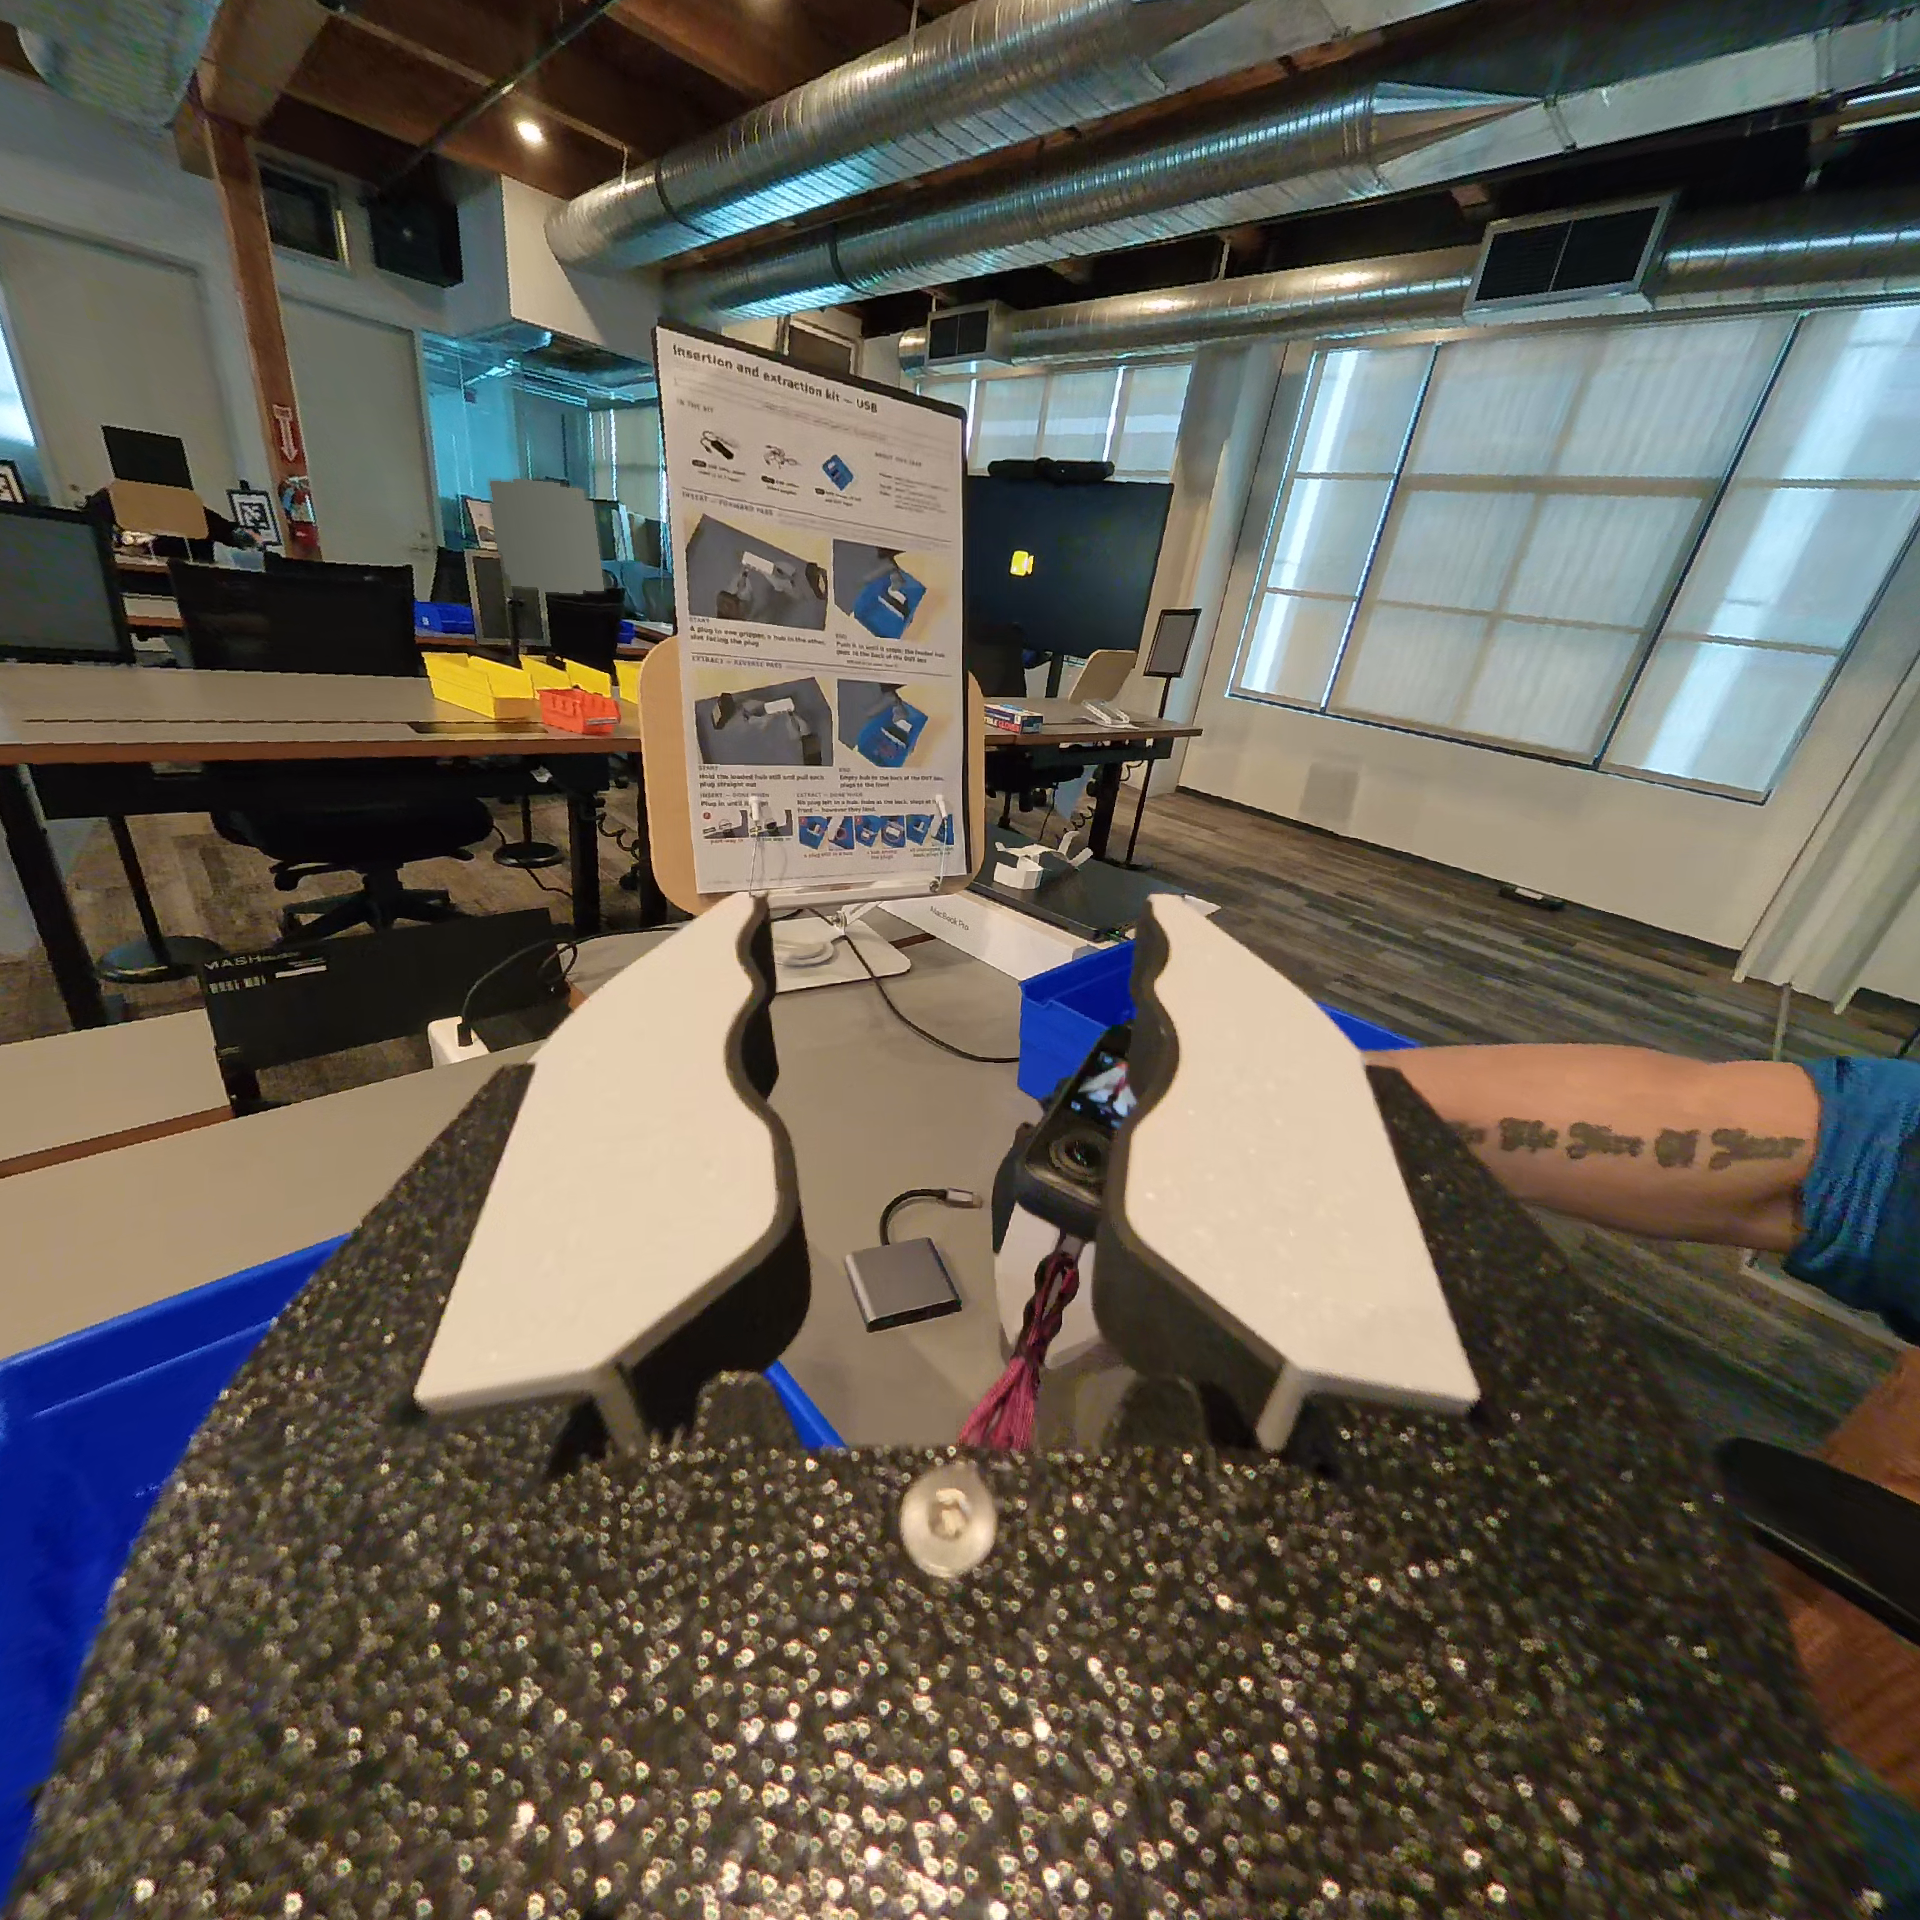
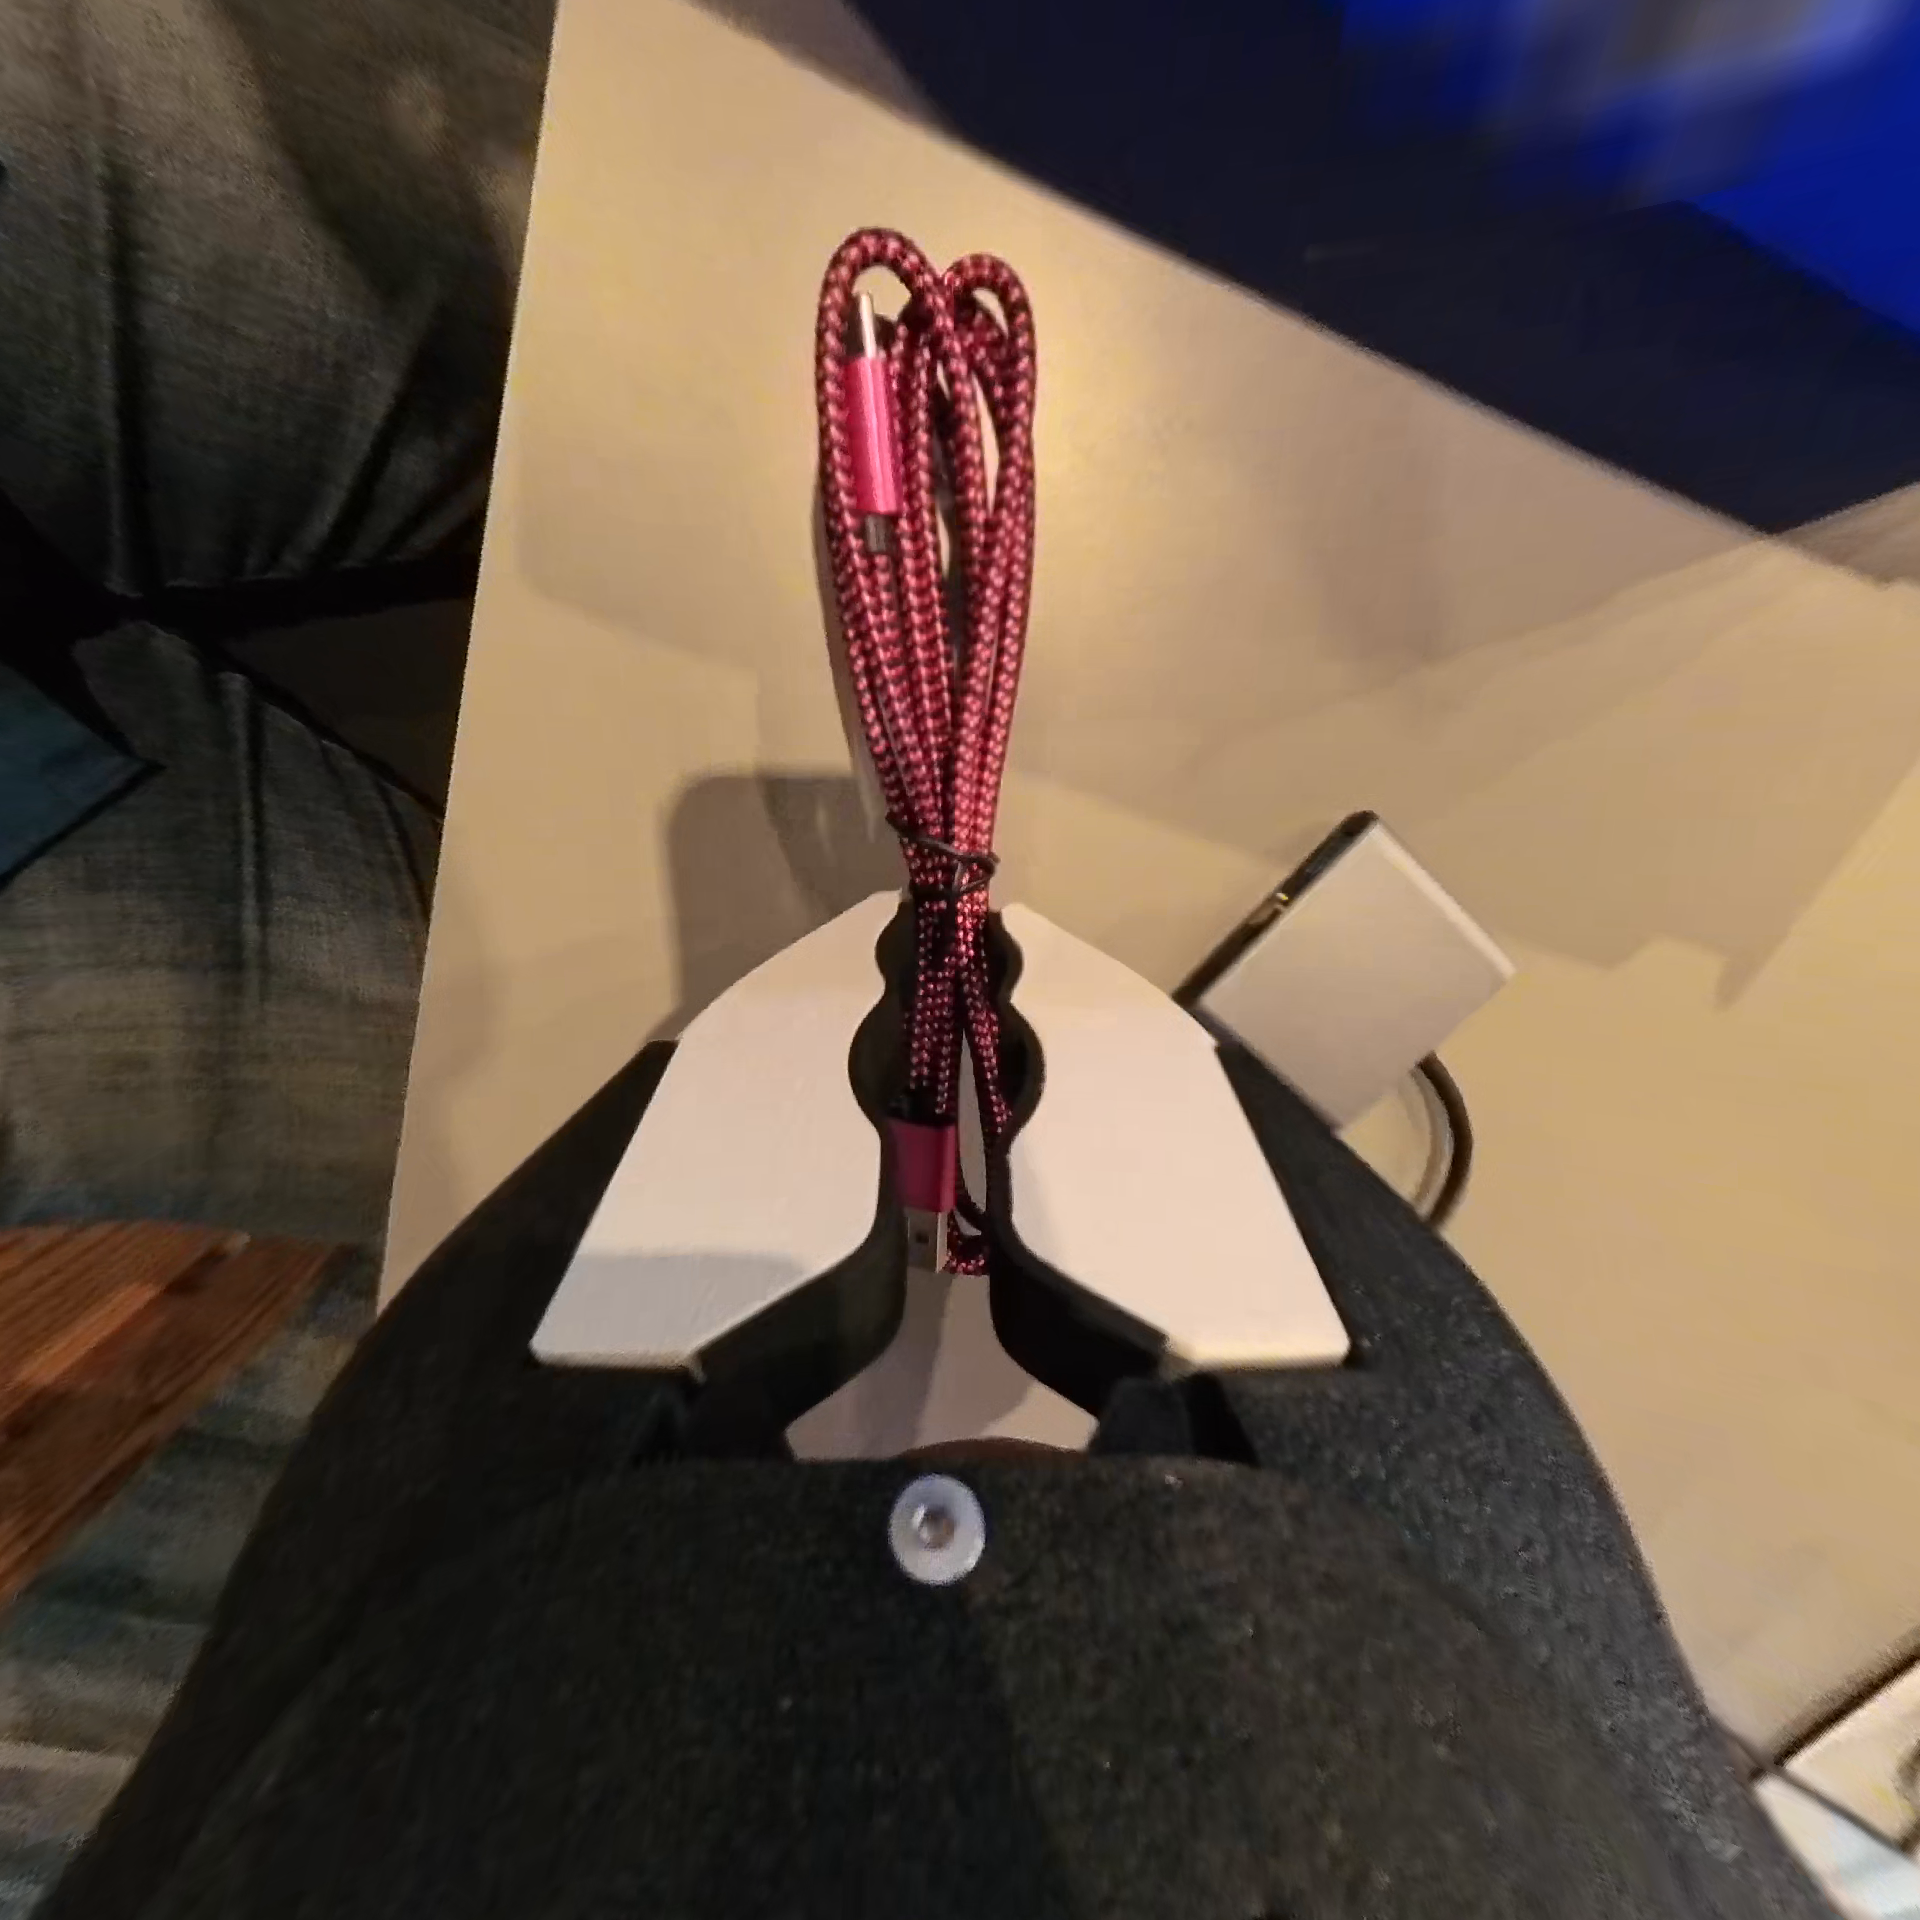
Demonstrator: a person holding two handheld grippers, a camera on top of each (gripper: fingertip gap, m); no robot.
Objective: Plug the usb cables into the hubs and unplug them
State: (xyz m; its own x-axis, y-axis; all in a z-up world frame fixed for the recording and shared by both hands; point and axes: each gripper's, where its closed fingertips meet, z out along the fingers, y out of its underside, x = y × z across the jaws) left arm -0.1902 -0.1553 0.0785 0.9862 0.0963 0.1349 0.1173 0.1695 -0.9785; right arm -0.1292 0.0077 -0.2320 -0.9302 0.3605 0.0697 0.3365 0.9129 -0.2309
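The left gripper (image 1: 956,914) is held with fingers apart and nothing between them, above the grey table (image 1: 260,1195); a grey hub (image 1: 902,1283) is seen lying there, flanked by blue bins (image 1: 1070,1013); an instruction sheet (image 1: 816,623) stands behind; the right gripper (image 2: 948,914) is clamped on a bundled magenta braided usb cable (image 2: 925,582), the hub (image 2: 1351,966) lying just beside
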